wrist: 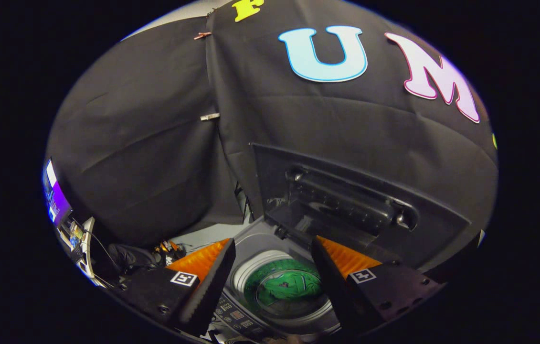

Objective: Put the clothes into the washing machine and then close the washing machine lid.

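Note:
A top-loading washing machine [250,243] stands below me with its dark lid [346,205] raised upright against the booth wall. Green clothes [286,286] lie at the bottom of the round drum [246,274], seen between my fingers. My gripper [273,248] hovers above the drum opening, open, with nothing between its fingers. The lid's inner handle recess [351,200] faces me, just beyond the fingertips.
The machine's control panel [234,315] runs along its near edge under the left finger. A lit screen [55,196] and a cluttered desk with cables [83,239] stand off to the left. Black cloth walls close in behind the lid.

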Available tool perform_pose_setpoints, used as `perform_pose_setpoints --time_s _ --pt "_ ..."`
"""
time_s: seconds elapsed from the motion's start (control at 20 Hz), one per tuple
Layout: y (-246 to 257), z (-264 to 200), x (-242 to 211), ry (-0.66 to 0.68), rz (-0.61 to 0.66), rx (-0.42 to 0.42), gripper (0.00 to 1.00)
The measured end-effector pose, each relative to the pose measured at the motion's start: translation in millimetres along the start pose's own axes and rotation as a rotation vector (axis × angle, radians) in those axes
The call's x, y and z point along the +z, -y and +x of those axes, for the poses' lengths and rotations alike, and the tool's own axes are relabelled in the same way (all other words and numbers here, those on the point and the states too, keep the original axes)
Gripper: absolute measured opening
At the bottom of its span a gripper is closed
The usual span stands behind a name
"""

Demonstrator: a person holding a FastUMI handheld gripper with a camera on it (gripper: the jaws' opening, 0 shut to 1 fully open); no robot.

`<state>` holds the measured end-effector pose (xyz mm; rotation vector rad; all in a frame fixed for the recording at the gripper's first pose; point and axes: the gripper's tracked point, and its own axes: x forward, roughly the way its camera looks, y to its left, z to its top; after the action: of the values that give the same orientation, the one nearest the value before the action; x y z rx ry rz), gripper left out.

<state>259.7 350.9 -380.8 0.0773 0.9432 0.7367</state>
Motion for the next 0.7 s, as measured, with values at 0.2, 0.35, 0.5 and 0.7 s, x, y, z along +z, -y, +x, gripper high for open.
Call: perform_pose_setpoints --time_s 0.2,0.35,0.5,0.7 --pt "15.6 -8.5 33.7 0.128 0.006 -0.045 1.00" --pt "31.6 -18.0 60.8 0.246 0.022 -0.096 0.99" --pt "60.7 -24.1 78.1 0.330 0.047 -0.187 0.99" --pt "98.4 -32.4 95.1 0.421 0.074 -0.341 0.99"
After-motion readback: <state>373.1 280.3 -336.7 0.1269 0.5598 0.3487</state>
